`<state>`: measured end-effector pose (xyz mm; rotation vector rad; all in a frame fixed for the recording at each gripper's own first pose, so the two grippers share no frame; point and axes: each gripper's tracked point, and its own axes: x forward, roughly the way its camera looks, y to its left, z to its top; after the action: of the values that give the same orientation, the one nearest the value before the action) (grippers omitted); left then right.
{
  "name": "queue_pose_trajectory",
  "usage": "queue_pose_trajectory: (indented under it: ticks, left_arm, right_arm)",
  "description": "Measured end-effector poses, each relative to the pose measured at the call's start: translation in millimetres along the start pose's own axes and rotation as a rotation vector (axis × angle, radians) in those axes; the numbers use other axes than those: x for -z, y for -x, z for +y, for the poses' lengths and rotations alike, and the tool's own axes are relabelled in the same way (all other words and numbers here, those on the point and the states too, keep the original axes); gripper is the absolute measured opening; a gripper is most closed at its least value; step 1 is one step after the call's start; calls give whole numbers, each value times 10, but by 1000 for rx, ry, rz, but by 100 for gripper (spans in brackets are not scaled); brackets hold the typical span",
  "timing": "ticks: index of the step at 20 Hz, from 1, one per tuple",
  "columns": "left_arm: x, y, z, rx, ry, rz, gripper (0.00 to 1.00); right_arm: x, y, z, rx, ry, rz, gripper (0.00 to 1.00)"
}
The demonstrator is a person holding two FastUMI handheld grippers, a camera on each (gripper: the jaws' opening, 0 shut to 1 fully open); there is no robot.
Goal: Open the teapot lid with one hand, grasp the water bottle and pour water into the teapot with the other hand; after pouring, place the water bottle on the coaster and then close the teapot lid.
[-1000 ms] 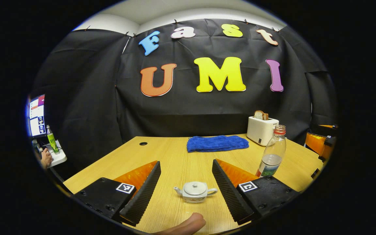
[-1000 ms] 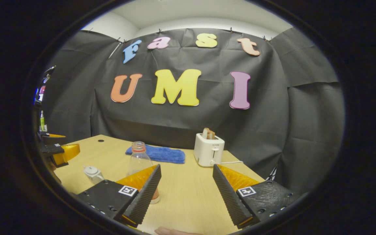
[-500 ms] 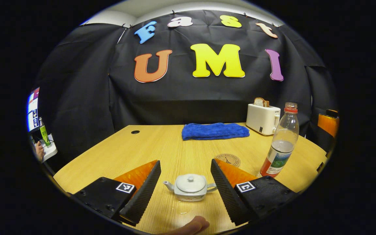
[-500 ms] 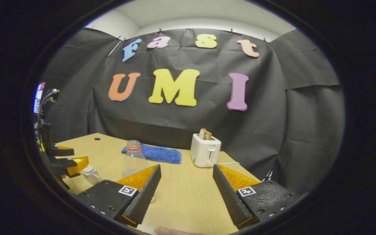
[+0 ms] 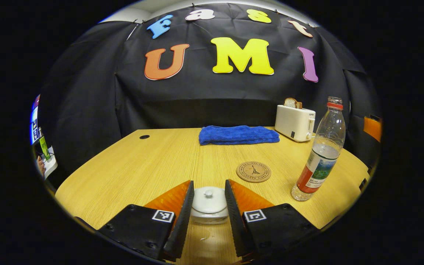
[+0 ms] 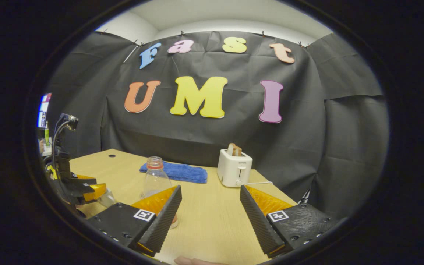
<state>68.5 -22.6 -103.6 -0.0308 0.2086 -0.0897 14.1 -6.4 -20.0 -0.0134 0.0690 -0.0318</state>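
Teapot (image 5: 209, 204) sits near the table's (image 5: 131, 173) front edge, lid (image 5: 208, 195) on, between my left gripper's (image 5: 207, 215) narrowed jaws; contact I can't tell. Coaster (image 5: 253, 172) just behind it, water bottle (image 5: 320, 158) upright toward the right edge. My right gripper (image 6: 209, 221) hangs wide open, holding nothing, bottle beside its left finger.
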Motion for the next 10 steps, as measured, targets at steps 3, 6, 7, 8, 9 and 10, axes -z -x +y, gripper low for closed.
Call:
queue_pose_trajectory:
  ticks: [3, 6, 7, 8, 9, 10]
  left_arm:
    - [4, -20, 29, -11, -9, -6, 40]
    - [-19, -91, 31, -14, -15, -15, 28]
    - [-17, -126, 26, -14, -20, -19, 27]
    - [-20, -142, 33, -16, -26, -27, 24]
    - [-23, -137, 36, -16, -28, -31, 23]
    - [-30, -140, 36, -13, -31, -34, 19]
  right_arm:
    - [12, -3, 25, -5, 1, 4, 96]
    - [41, -12, 81, -15, 7, 11, 95]
    - [46, -15, 97, -17, 12, 13, 95]
    - [54, -15, 105, -18, 18, 14, 96]
    - [58, -17, 115, -19, 23, 15, 96]
    - [82, -12, 123, -20, 25, 16, 96]
